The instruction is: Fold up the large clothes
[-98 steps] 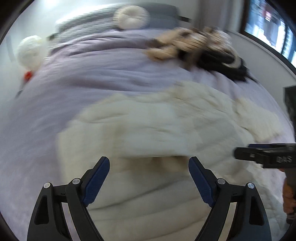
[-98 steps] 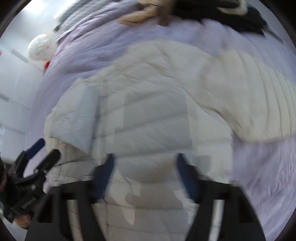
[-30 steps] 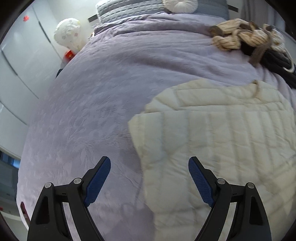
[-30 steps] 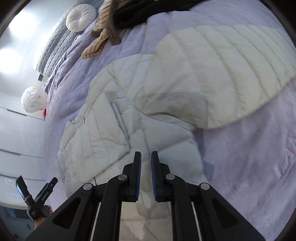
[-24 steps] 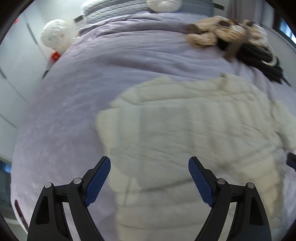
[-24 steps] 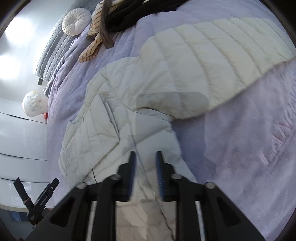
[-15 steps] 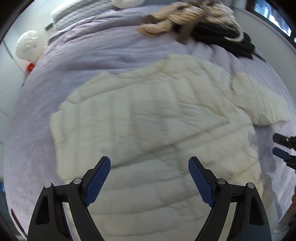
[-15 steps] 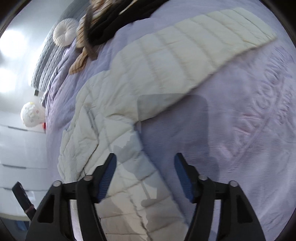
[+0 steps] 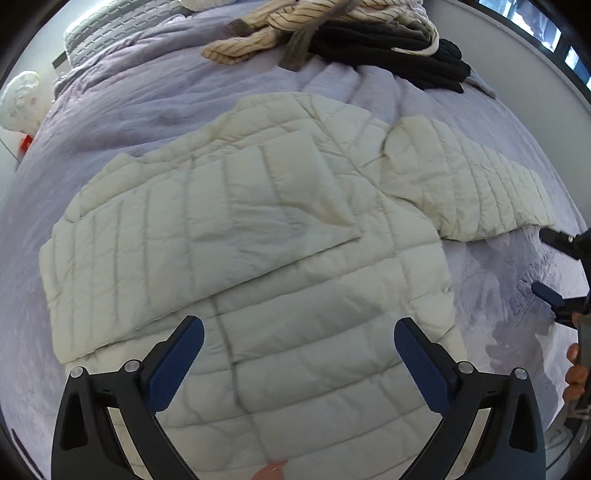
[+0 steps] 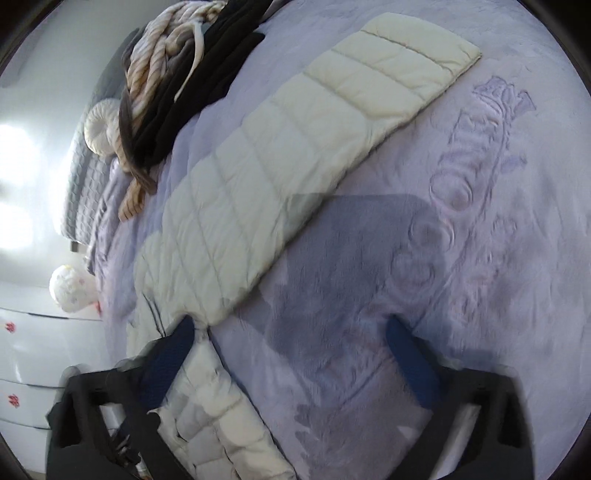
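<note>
two grippers hang over the bed, both with jaws spread wide and nothing between the pads. the left gripper (image 9: pixel 299 339) points steeply down over the near part of a cream quilted jacket (image 9: pixel 258 229), its blue pads (image 9: pixel 177 360) clear of the fabric; its jaws have just been opening a little further. the right gripper (image 10: pixel 288 343) has just been opening from nearly pressed together to full spread, and it holds nothing; between its pads lies bare bedspread, with the jacket's edge under its left pad. in the left wrist view the right gripper (image 9: pixel 554 269) shows at the right edge, with a person's fingers (image 9: pixel 574 373) on its handle.

the jacket lies flat on the lavender bedspread (image 9: pixel 129 92), in the middle of the bed. one sleeve is folded in across the body, making a slanted flap (image 9: pixel 207 218). the other sleeve (image 10: pixel 295 129) stretches straight out to the right, flat on the bedspread, cuff at the far end.

farther off, near the head of the bed, sits a heap of clothes: a striped beige garment (image 9: pixel 280 26) and black clothing (image 9: pixel 388 55) beside it. a round white cushion (image 10: pixel 99 129) rests against the grey quilted headboard (image 9: pixel 110 29). an embossed pattern (image 10: pixel 476 155) marks the bedspread right of the sleeve.
</note>
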Tool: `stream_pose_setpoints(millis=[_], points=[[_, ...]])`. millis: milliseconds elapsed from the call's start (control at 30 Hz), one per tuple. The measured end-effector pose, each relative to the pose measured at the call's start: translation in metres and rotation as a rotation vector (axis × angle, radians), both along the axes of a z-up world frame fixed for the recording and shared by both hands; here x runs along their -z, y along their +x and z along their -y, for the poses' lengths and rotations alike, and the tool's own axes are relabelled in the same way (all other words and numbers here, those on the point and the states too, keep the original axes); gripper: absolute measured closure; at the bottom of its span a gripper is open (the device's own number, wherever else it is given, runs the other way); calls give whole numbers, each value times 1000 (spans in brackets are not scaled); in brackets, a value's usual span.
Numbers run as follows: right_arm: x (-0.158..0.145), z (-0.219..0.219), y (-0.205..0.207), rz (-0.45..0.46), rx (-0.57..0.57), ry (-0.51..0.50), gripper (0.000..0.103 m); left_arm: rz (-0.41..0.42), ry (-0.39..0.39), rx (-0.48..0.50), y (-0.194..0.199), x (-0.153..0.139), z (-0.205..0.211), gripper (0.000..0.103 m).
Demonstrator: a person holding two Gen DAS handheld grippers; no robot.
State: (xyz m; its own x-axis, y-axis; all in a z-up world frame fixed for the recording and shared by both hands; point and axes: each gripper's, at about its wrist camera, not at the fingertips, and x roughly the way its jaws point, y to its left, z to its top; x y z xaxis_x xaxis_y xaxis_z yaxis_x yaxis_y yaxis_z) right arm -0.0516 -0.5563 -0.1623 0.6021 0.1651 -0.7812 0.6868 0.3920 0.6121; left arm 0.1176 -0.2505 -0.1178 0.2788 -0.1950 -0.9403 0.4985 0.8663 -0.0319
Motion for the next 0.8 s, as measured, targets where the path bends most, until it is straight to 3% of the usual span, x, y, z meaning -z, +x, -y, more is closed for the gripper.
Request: stream_pose_setpoints(millis=[200, 367, 800], points=[[3, 26, -1, 60, 59, -1, 0, -12, 32, -33, 4, 4, 16, 0], [19, 58, 10, 121, 109, 131, 0, -52, 41, -30, 10, 13, 25, 0], [49, 116, 30, 353, 324, 394, 0, -28, 64, -80, 18, 11, 37, 0]])
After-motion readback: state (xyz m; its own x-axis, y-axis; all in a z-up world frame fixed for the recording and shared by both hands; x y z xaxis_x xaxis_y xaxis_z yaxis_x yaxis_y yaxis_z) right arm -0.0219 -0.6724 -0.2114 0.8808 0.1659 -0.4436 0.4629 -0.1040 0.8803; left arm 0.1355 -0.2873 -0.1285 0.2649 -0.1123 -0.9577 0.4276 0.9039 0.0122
